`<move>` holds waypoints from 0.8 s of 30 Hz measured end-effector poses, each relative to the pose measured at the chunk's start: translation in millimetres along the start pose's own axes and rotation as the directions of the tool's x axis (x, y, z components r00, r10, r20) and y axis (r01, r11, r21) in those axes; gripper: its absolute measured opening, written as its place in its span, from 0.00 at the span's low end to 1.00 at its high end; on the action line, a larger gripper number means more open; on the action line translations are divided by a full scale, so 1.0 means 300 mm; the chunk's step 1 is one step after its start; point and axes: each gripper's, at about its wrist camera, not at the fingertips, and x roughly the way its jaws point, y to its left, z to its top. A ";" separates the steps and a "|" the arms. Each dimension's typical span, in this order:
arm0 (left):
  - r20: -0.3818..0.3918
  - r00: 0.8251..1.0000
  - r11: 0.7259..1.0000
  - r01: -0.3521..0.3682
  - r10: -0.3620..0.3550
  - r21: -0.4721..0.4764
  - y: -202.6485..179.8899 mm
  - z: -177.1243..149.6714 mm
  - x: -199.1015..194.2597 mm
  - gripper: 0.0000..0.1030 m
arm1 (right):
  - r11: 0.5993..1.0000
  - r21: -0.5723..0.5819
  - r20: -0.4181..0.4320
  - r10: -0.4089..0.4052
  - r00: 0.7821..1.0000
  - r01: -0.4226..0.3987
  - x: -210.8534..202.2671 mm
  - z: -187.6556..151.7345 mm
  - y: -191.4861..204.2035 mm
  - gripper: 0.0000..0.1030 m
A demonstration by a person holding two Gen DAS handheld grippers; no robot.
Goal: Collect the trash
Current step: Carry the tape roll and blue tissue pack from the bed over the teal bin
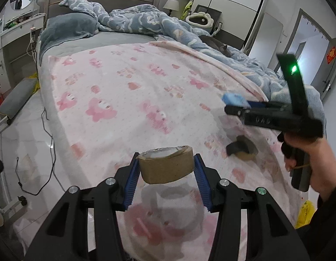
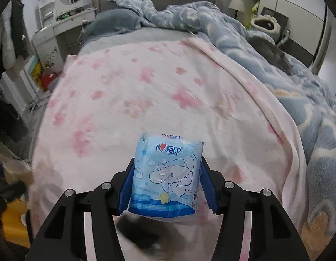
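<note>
Two hand-held grippers above pink blanket (image 1: 124, 91): left (image 1: 165, 169) clamping tape roll (image 1: 167, 166), right (image 2: 165, 182) clamping tissue packet (image 2: 165, 174).

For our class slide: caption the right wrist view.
Right gripper holds a blue tissue packet above the pink blanket.

A brown tape roll (image 1: 167, 166) (nearly used up) hangs pinched above the pink blanket; a blue tissue packet (image 2: 167, 176) is held upright, cartoon outward.
</note>
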 end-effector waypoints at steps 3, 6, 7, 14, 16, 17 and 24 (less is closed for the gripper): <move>-0.001 0.999 0.999 -0.035 0.035 0.012 0.014 -0.026 -0.034 0.50 | 0.999 -0.013 0.020 0.030 0.999 -0.030 -0.042 0.005 0.072 0.55; 0.002 0.998 0.998 -0.067 0.067 0.014 0.035 -0.065 -0.086 0.50 | 0.998 -0.030 0.043 0.058 0.997 -0.057 -0.092 0.006 0.144 0.55; 0.001 0.997 0.997 -0.071 0.071 0.012 0.043 -0.075 -0.097 0.50 | 0.997 -0.034 0.048 0.066 0.997 -0.064 -0.105 0.006 0.162 0.55; -0.009 0.992 0.991 -0.129 0.129 -0.031 0.129 -0.172 -0.214 0.50 | 0.989 -0.054 0.066 0.139 0.988 -0.136 -0.185 -0.013 0.323 0.55; -0.018 0.990 0.988 -0.143 0.143 -0.051 0.159 -0.198 -0.238 0.50 | 0.986 -0.065 0.073 0.160 0.984 -0.155 -0.213 -0.025 0.375 0.55; -0.023 0.988 0.986 -0.151 0.150 -0.065 0.175 -0.212 -0.252 0.50 | 0.984 -0.071 0.074 0.168 0.983 -0.162 -0.223 -0.033 0.395 0.55; -0.058 0.976 0.971 -0.216 0.211 -0.106 0.241 -0.311 -0.329 0.50 | 0.968 -0.113 0.080 0.233 0.969 -0.223 -0.296 -0.096 0.553 0.55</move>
